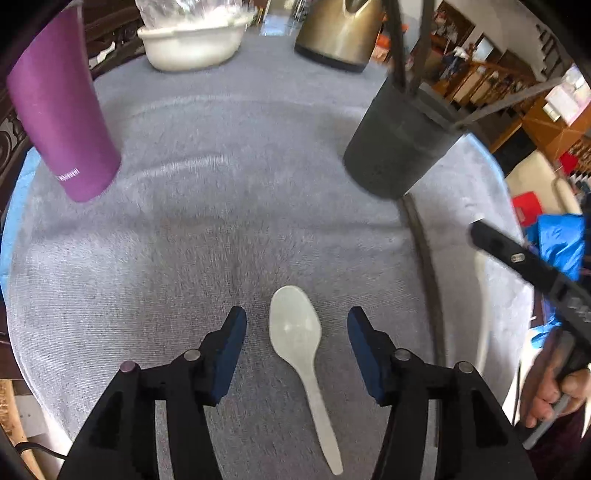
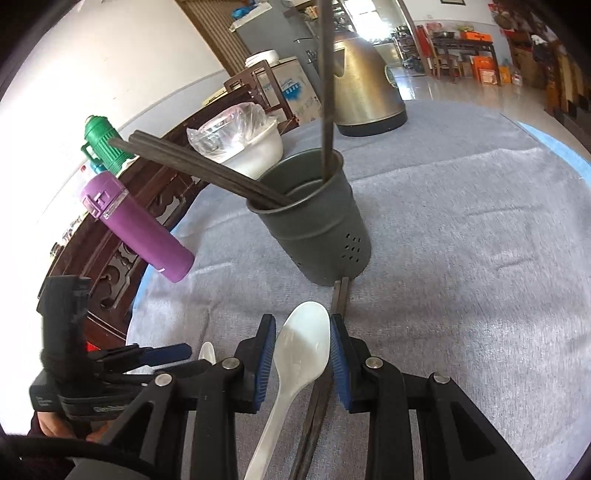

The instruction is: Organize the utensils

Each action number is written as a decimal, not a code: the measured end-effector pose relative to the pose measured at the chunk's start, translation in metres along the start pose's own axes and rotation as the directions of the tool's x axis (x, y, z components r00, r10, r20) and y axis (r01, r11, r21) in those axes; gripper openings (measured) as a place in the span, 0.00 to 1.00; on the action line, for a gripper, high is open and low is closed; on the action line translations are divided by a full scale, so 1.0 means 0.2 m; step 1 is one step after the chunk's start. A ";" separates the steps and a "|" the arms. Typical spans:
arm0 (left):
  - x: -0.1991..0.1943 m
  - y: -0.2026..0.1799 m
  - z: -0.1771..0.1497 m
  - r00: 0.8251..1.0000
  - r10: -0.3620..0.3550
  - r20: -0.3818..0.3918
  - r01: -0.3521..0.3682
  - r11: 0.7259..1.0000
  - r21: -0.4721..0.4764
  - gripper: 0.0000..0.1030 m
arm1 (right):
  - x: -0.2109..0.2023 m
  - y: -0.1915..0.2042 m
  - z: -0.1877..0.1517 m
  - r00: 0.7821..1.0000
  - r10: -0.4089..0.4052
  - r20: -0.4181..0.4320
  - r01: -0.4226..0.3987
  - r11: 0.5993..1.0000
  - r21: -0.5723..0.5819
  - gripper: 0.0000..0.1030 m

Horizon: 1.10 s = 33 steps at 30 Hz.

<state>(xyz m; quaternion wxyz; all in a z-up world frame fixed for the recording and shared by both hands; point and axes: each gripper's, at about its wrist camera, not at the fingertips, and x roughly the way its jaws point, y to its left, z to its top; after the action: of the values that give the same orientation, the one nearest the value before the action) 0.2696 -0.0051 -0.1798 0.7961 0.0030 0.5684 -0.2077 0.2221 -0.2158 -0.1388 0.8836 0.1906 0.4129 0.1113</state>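
Observation:
A white plastic spoon (image 1: pixel 295 325) lies on the grey cloth between the fingers of my open left gripper (image 1: pixel 296 325), which hangs just above it. A second white spoon (image 2: pixel 304 349) lies between the blue pads of my right gripper (image 2: pixel 303 360), next to a pair of dark chopsticks (image 2: pixel 338 295) on the cloth; the pads are close to the spoon's bowl, and contact is unclear. A dark grey utensil holder (image 2: pixel 321 229) with several chopsticks (image 2: pixel 192 166) in it stands beyond; it also shows in the left wrist view (image 1: pixel 399 144).
A purple bottle (image 1: pixel 62 122) stands at the left, also in the right wrist view (image 2: pixel 140 229). A white bowl (image 1: pixel 192 44) with a plastic bag and a metal kettle (image 1: pixel 340 33) stand at the far edge. The grey cloth (image 1: pixel 221 221) covers a round table.

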 end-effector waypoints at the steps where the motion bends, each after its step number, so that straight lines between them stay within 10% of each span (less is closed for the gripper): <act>1: 0.02 -0.01 0.00 1.000 0.005 -0.006 -0.005 1.000 0.006 0.42 | 0.01 0.00 0.00 1.000 -0.001 0.002 0.001 1.000 0.001 0.30; 5: 0.06 -0.06 0.01 1.000 0.024 0.005 -0.025 0.999 0.041 0.08 | -0.02 -0.02 0.00 1.000 -0.009 0.014 0.009 1.000 0.005 0.30; 25: -0.27 0.02 0.02 0.990 0.006 0.137 -0.013 0.998 0.057 0.04 | -0.24 -0.10 0.08 0.976 0.013 0.218 -0.027 0.998 0.059 0.30; 27: -0.24 0.04 0.02 0.995 0.000 0.098 -0.005 0.999 0.046 0.09 | -0.23 -0.10 0.07 0.978 0.015 0.210 -0.030 0.997 0.066 0.30; 29: -0.19 0.06 0.01 0.999 -0.016 0.036 0.016 1.000 0.012 0.51 | -0.21 -0.09 0.06 0.978 0.021 0.206 -0.035 0.997 0.064 0.30; 33: -0.13 0.03 -0.02 1.000 -0.028 0.001 0.028 1.000 0.006 0.61 | -0.19 -0.07 0.05 0.980 0.028 0.196 -0.040 0.998 0.056 0.30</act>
<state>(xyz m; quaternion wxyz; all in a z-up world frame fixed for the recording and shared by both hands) 0.2609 0.0101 -0.1591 0.7935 -0.0026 0.5672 -0.2205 0.2055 -0.2446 -0.1129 0.9117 0.2339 0.3243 0.0947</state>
